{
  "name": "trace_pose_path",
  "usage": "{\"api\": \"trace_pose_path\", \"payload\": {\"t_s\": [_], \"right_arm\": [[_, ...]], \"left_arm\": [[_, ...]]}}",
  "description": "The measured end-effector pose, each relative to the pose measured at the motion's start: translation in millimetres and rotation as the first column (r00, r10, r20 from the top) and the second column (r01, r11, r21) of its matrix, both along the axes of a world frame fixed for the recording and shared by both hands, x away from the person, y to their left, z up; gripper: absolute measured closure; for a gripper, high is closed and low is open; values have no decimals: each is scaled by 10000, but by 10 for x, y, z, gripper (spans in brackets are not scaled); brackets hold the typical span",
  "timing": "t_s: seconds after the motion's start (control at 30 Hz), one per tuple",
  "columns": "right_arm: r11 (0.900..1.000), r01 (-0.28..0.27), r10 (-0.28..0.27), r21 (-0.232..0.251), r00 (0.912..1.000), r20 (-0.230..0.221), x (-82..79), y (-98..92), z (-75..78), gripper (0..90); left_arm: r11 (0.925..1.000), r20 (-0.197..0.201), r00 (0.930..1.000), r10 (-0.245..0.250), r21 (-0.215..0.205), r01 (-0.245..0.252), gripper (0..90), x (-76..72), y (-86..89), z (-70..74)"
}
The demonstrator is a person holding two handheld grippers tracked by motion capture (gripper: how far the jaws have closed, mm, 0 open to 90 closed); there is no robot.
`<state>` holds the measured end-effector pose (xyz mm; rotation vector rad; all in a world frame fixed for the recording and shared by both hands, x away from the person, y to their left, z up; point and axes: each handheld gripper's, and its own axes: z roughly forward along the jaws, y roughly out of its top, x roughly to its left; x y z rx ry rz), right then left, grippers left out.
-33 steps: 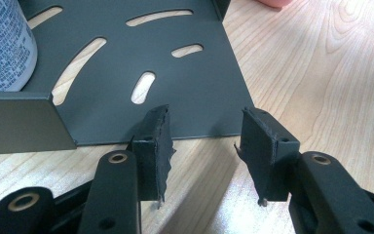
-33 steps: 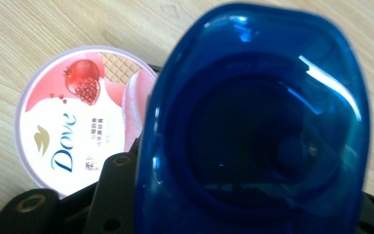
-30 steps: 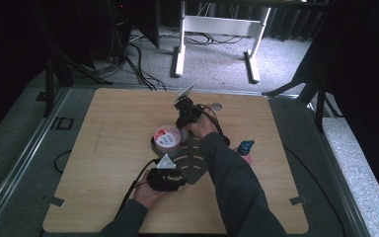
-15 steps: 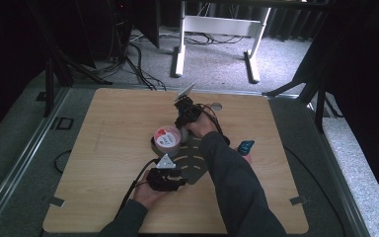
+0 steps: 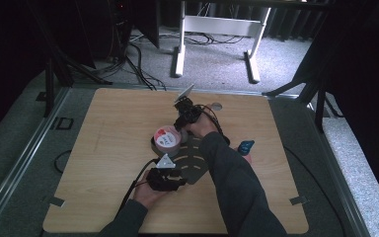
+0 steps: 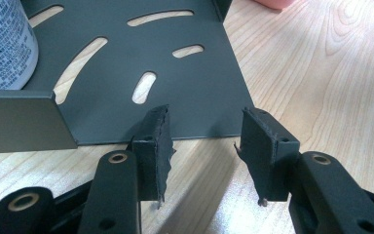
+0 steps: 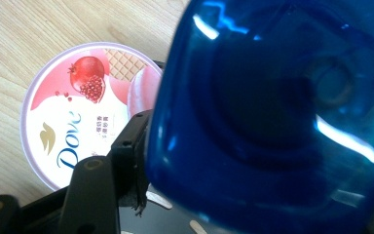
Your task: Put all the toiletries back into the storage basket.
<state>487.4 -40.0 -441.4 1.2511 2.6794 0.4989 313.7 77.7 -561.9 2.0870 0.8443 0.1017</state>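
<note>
A Dove tub (image 5: 168,137) with a pink and white lid (image 7: 78,122) stands on the left end of a dark grey slotted plate (image 5: 197,165) on the wooden table. My right gripper (image 5: 181,128) points down just right of the tub. A translucent blue container (image 7: 272,122) stands between its jaws, which have just been opening. One black finger (image 7: 126,146) shows at the container's edge and the other is hidden. My left gripper (image 6: 204,131) is open at the plate's near edge (image 6: 175,73), with nothing pressed between its pads.
The tub's printed side (image 6: 5,44) rises behind the plate's upright grey lip (image 6: 19,122). A small blue and dark object (image 5: 245,146) lies on the table right of the plate. Cables trail from both grippers. A white stand's legs (image 5: 180,54) stand on the floor beyond the table.
</note>
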Motion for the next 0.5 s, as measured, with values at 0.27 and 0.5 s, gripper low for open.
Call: {"api": "trace_pose_path", "payload": {"t_s": [0.27,0.5], "right_arm": [[9996,-289,289,-38,9996,61,-61,-50,26,343],[9986,-521,520,31,9985,196,-132,-124,64,343]], "left_arm": [[10000,-17,10000,9,-21,-9,544,1,1,-1],[10000,-62,10000,6,-71,-7,544,6,6,-1]]}}
